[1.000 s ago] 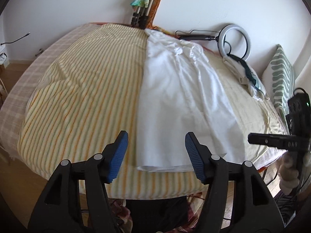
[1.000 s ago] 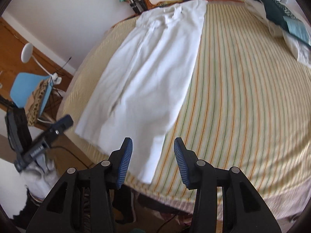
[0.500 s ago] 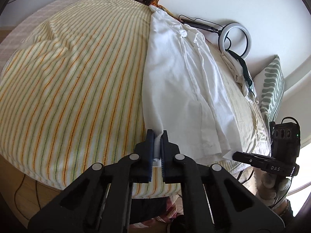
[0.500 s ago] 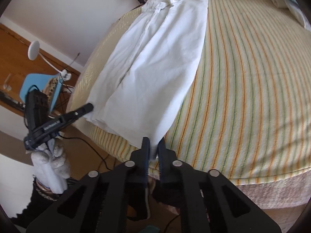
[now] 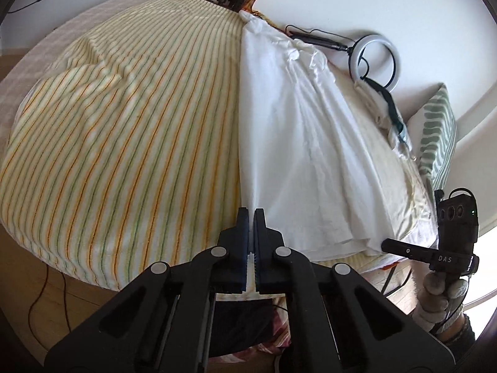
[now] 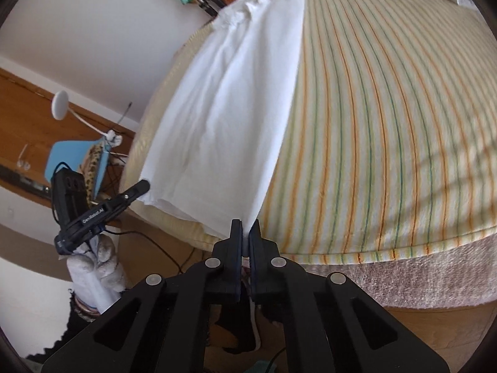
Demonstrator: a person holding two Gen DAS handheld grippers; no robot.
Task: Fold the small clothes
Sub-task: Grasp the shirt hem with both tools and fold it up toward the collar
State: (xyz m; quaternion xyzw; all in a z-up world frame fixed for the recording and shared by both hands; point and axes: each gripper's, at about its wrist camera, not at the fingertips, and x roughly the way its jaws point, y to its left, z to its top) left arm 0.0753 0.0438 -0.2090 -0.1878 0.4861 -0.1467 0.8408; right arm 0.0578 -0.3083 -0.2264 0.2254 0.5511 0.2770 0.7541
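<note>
Striped bedspread (image 5: 124, 143) fills my view; my left gripper (image 5: 252, 217) and right gripper (image 6: 245, 230) each clamp a near corner of the white garment (image 5: 295, 155), which stretches away ahead of both jaws.

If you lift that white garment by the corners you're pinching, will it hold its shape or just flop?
Probably flop: the white garment already creases and pulls into a ridge toward the left hand-held gripper. It looks thin and light, draping over the striped bed cover. The middle would likely sag between that and the right hand-held gripper.
</note>
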